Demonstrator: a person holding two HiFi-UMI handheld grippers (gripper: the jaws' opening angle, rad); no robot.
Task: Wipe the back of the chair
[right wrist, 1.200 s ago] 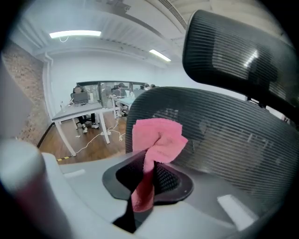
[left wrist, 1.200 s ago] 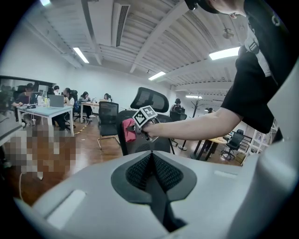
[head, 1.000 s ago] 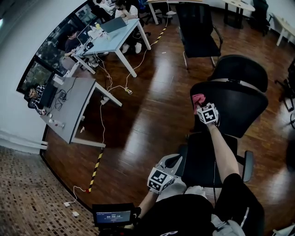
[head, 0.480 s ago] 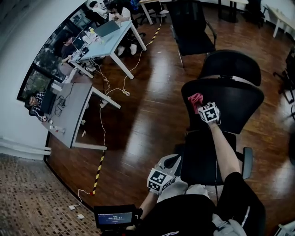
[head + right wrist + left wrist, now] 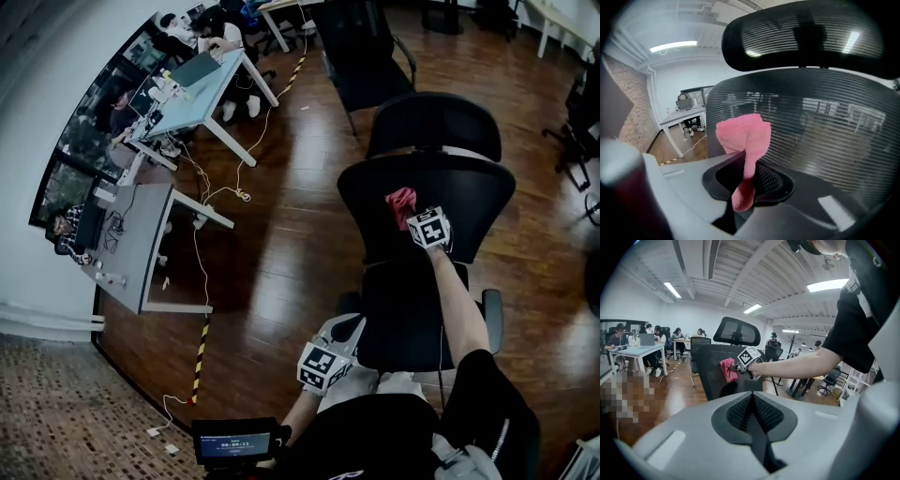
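Left gripper view: nearest, left gripper [image 5: 752, 413] held low, jaws pressed together, empty. Farther off, right gripper [image 5: 413, 216] clamped on crumpled pink cloth [image 5: 743, 133], against curved black mesh chair back [image 5: 820, 131], beneath black mesh headrest [image 5: 806, 37].

Dark glossy wood-plank floor [image 5: 281, 253] all round me. Upper left: pale-blue-topped bench w/ white legs [image 5: 208, 89], grey laptop [image 5: 195, 67] on it, ppl [image 5: 220, 33] seated at its far end. Nearer me, grey-topped bench [image 5: 131, 246] w/ small clutter. Thin white cable [image 5: 194, 272] trails down past it. Yellow-black striped strip [image 5: 198, 349] lies on floor nr brown speckled carpet [image 5: 56, 412]. Spare black armchair [image 5: 364, 58] up top.
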